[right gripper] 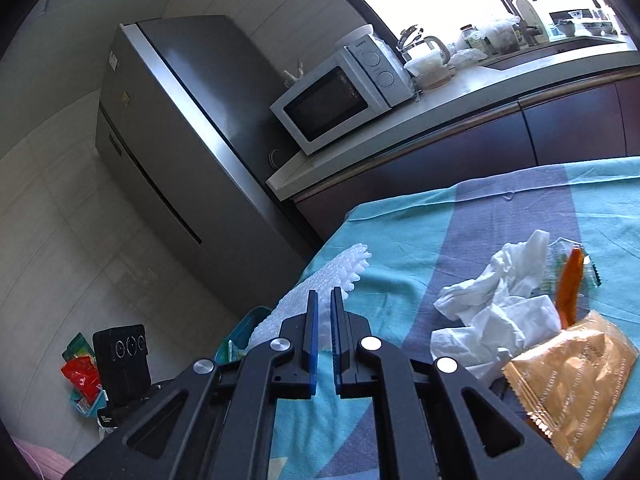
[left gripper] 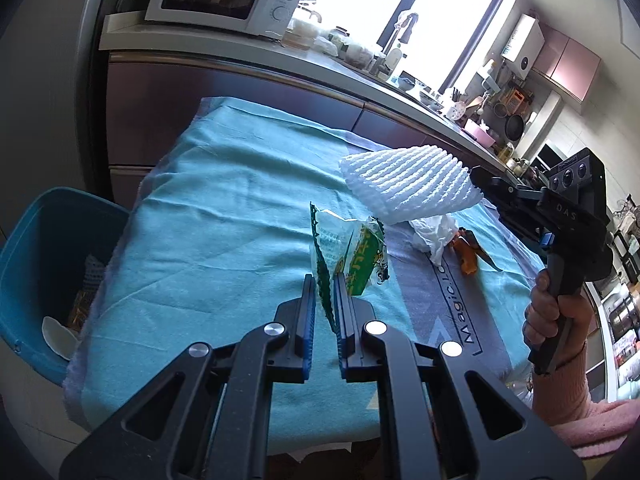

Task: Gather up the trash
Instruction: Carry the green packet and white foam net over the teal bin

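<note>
My left gripper (left gripper: 324, 284) is shut on a green and white snack wrapper (left gripper: 352, 256) and holds it upright over the teal tablecloth (left gripper: 208, 216). My right gripper (right gripper: 324, 298) is shut on a white foam net sleeve (right gripper: 320, 284), held in the air above the table; it also shows in the left wrist view (left gripper: 408, 184). A crumpled white tissue (right gripper: 496, 312), an orange and clear wrapper (right gripper: 572, 280) and a gold wrapper (right gripper: 568, 376) lie on the cloth. The blue trash bin (left gripper: 44, 256) stands left of the table and holds some trash.
A counter with a white microwave (right gripper: 340, 100), a kettle and jars runs behind the table. A grey fridge (right gripper: 180, 152) stands to its left. A black device and colourful packets (right gripper: 84, 376) sit on the floor.
</note>
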`<state>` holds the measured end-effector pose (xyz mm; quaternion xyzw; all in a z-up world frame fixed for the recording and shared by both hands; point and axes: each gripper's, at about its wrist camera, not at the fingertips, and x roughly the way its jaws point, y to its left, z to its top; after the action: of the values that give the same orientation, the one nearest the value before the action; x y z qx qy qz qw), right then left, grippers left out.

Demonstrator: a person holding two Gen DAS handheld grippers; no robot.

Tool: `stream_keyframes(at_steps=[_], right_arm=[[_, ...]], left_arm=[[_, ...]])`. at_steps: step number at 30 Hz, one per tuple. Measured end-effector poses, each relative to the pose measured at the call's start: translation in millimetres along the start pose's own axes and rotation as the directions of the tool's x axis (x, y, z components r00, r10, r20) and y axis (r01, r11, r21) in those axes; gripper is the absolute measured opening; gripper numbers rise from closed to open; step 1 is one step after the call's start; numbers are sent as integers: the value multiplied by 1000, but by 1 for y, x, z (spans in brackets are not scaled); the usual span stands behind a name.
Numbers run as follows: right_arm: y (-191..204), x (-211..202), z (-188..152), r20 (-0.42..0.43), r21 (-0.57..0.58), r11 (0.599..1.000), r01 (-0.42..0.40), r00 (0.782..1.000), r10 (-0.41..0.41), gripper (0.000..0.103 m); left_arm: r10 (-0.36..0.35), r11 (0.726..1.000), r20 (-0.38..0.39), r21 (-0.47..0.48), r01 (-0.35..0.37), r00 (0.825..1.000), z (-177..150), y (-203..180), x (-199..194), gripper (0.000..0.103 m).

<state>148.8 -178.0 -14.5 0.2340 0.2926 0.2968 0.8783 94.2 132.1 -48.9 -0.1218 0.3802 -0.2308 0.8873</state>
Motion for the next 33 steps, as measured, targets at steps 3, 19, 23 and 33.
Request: stream_keyframes(at_steps=[3,19,23,33], right_arm=[[8,14,0,-17,-6,1000,-22,1000,22,5],[55,95,0,-133,-12,988,-151,980,148,5],[71,113,-2,-166,-24,984,-175,972,169,5],[101,155,-13,-238,-22,978,-205,952,194,5]], left_arm=[[25,1000,16,-14,-24,1000,0,10,-10,10],[190,976,98,-126,-177,977,-1,77,-71,10],[227,966,110,-154,-209,968,-1,94,-83,10],[299,939,108,-213,-271,948,-2,131,-96,10]])
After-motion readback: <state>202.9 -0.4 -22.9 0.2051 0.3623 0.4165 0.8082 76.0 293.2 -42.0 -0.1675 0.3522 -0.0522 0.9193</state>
